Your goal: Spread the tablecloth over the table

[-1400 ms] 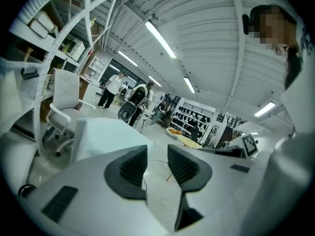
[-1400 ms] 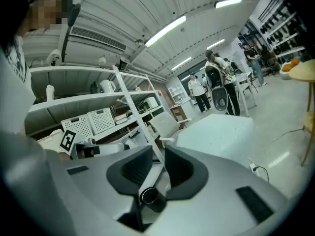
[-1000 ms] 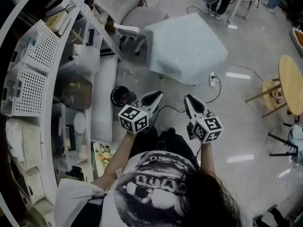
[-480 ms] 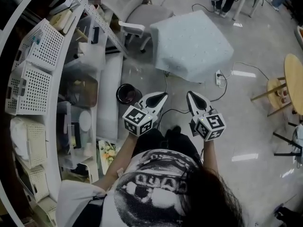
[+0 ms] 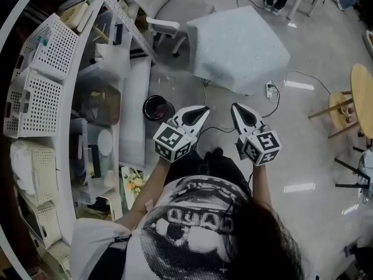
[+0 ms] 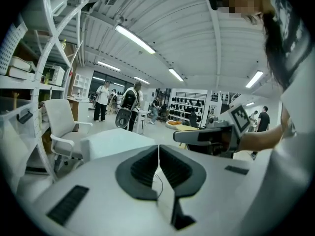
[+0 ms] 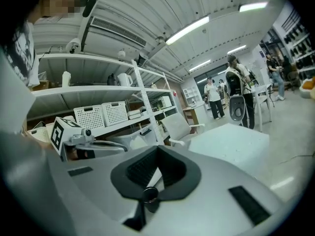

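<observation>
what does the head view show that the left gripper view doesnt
Only the head view: the black round container and the power strip, both on the floor.
Only the left gripper view: the ceiling light strips and the people standing far back in the room.
Both: the pale tablecloth, already draped, the white office chair beside it, and the left gripper and right gripper, each with jaws together and nothing between them.

Office chair (image 5: 175,10) beside shelved white baskets (image 5: 35,107)
</observation>
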A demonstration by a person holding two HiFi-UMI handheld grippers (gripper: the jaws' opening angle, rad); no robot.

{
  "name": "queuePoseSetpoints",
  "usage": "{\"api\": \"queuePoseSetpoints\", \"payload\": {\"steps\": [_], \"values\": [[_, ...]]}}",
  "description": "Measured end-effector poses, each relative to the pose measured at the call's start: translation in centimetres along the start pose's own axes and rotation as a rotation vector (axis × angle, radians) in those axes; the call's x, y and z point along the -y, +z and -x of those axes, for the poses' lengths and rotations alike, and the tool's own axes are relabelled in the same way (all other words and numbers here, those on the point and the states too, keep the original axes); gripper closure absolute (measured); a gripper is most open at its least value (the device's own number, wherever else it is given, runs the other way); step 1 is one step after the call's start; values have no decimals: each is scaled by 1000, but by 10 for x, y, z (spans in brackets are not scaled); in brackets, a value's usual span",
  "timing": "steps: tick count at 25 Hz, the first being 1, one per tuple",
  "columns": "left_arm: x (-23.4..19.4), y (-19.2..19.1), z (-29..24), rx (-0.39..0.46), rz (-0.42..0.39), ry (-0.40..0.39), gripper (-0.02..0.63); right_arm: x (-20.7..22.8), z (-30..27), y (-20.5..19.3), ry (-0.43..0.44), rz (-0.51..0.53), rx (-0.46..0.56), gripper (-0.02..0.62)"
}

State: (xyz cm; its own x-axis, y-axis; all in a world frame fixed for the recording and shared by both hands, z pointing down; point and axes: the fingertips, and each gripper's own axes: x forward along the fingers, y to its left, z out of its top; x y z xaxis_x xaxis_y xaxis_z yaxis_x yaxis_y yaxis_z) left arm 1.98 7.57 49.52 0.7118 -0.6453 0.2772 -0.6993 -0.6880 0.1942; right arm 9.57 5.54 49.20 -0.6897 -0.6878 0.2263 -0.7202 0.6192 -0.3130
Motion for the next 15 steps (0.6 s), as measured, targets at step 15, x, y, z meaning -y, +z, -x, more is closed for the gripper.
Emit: {"api": "queuePoseSetpoints", "payload": {"steps": [15], "values": [[1, -4, 7, 14, 13, 2, 589, -10, -4, -3, 20, 3, -16, 601]]}}
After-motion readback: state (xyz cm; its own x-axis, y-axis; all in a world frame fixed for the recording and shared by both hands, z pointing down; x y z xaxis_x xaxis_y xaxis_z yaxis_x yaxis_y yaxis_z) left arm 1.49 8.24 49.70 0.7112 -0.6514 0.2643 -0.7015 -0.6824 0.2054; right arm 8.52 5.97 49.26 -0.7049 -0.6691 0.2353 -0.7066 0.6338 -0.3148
